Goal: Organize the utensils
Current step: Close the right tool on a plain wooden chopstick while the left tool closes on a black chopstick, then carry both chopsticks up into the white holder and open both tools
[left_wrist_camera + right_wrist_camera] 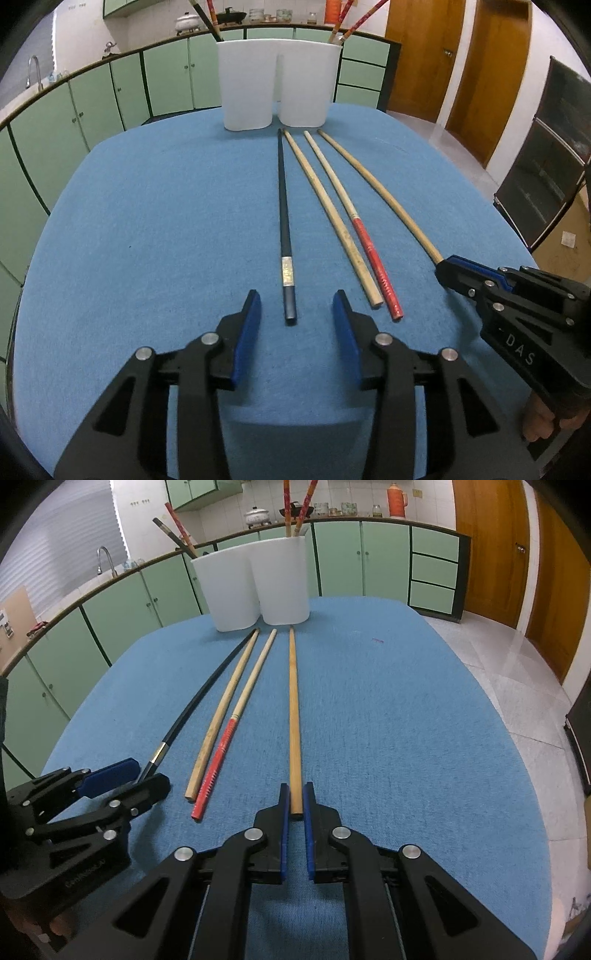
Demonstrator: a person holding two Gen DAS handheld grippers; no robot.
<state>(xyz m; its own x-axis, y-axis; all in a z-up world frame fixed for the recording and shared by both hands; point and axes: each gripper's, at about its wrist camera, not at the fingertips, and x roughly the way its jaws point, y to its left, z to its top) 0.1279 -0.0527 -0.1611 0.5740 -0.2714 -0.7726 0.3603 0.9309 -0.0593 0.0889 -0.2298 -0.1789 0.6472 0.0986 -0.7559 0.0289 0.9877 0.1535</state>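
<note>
Four chopsticks lie side by side on the blue cloth table (147,221), tips toward a white two-compartment holder (273,81) at the far edge. My left gripper (295,295) is open astride the near end of the black chopstick (283,206), its pads clear of it. A plain wooden chopstick (325,206) and a red-handled one (373,254) lie to its right. My right gripper (295,786) is shut on the near end of the outer tan chopstick (293,709), which rests on the cloth. Both holder compartments hold standing chopsticks.
Green kitchen cabinets (92,110) with a worktop, sink tap and pots run behind the table. Wooden doors (417,55) and a dark glass-fronted cabinet (546,166) stand to the right. A tiled floor (517,672) lies beyond the table's right edge.
</note>
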